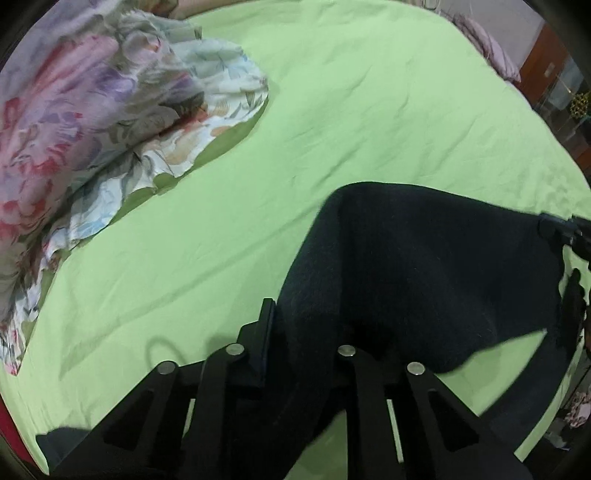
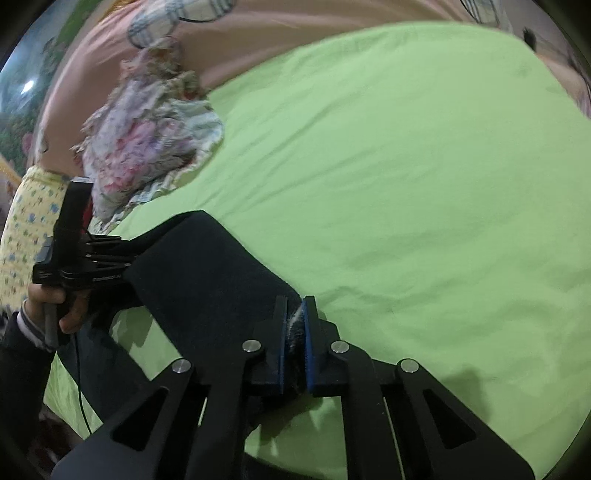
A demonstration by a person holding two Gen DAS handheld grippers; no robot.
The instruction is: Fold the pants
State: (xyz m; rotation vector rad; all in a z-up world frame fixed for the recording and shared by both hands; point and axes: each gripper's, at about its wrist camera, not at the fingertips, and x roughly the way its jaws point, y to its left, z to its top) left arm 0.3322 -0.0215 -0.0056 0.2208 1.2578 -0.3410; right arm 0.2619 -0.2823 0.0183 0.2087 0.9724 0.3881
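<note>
Bed with a light green sheet (image 1: 332, 122), wrinkled, bare across its centre and far side in both views. A heap of floral bedding (image 1: 92, 122) lies along the bed's left portion in the left wrist view; the same heap (image 2: 147, 147) appears at upper left in the right wrist view, well apart from the claws. A pinkish cover (image 2: 295, 33) borders the far edge of the sheet.

Dark navy pants (image 1: 424, 277) are held up above the sheet near the bed's near edge, stretched between the two claws, with green sheet visible beneath the lower hem.

Left claw (image 1: 306, 343): the left finger (image 1: 264, 332) shows beside the cloth; the right finger is covered by fabric. The pants pass between the fingers, and the jaws appear closed upon them. In the right wrist view the left claw (image 2: 129, 258) grips the far corner of the pants (image 2: 207, 280), with the person's hand (image 2: 55, 306) on its handle.

Right claw (image 2: 294, 332): blue pads (image 2: 309, 347) nearly together, pinching a bunched edge of the pants. In the left wrist view its tip (image 1: 554, 225) meets the cloth's right corner.
</note>
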